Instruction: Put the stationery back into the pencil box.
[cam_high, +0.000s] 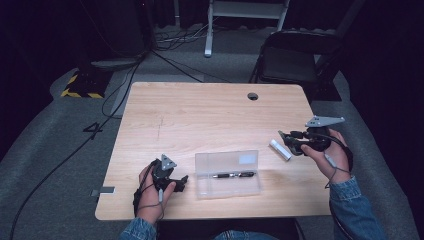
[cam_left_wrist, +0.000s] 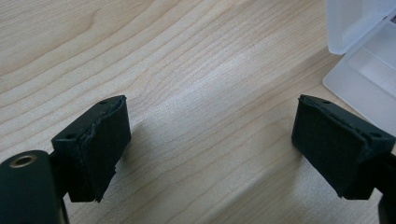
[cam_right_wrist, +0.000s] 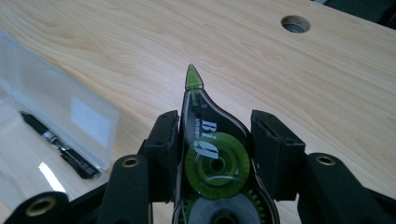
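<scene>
Holding correction tape (cam_right_wrist: 212, 158) clamped in right gripper (cam_right_wrist: 215, 135) above table (cam_high: 200, 115); left gripper (cam_left_wrist: 210, 135) apart, empty, near case (cam_high: 227, 172).

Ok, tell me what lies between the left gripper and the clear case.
Only bare table, by the high view: the left gripper sits just left of the clear case, apart from it.

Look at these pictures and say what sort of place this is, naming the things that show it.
Probably a recording studio or lab, not a classroom: one wooden table stands on grey carpet among dark curtains, cables trail across the floor, and a folding chair stands behind.
</scene>
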